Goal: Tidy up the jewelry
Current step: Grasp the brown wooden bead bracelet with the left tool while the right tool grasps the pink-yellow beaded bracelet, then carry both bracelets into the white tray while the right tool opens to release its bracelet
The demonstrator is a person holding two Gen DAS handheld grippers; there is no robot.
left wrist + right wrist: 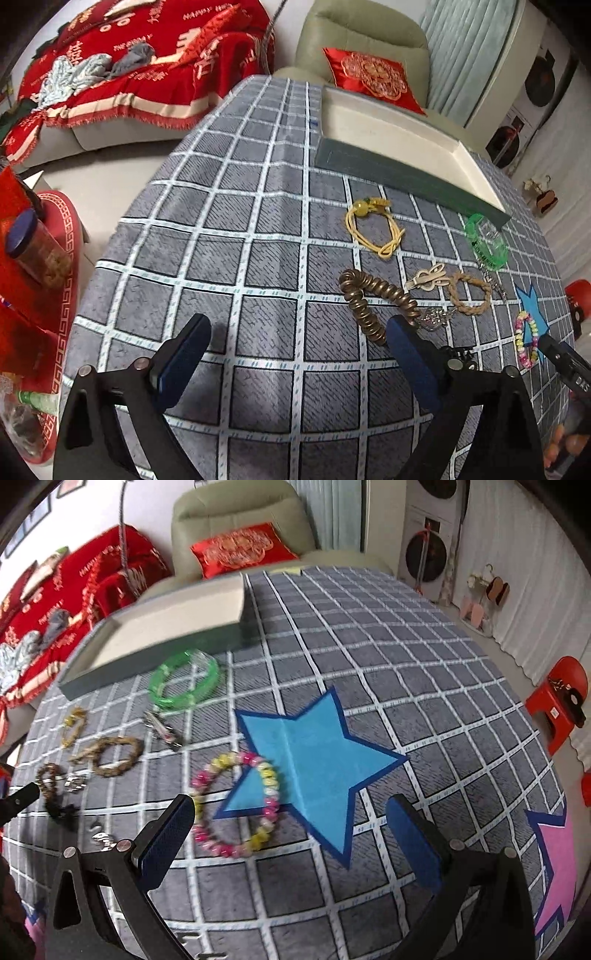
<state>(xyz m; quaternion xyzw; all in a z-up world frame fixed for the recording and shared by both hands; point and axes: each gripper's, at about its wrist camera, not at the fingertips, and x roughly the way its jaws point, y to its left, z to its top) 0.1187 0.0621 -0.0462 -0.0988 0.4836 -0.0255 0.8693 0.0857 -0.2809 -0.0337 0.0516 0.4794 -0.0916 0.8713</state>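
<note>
I find the bench (406,672), under a grey checked cloth, carrying every item. At its far side sits the shallow open box (166,627), pale inside, with nothing visible in it; I judge it the destination. The blue star marker (314,760) lies flat mid-cloth.

The jewelry lies spread on the cloth on the near side of the box: the green bangle (184,681) just beside its near wall, the bronze coil chain (369,299), the braided rope bracelet (470,293), the yellow cord bracelet (373,225), and the pink-and-yellow bead bracelet (236,805), which lies flat, overlapping the star's lower-left point.

My right claw (291,834) stands apart, empty; the bead bracelet sits just ahead and left of centre, near its left finger. My left claw (295,354) is likewise apart and empty, the coil chain close against its right finger.

I judge the right claw nearer the bead bracelet; it needs a small leftward shift to straddle the ring's near edge.
</note>
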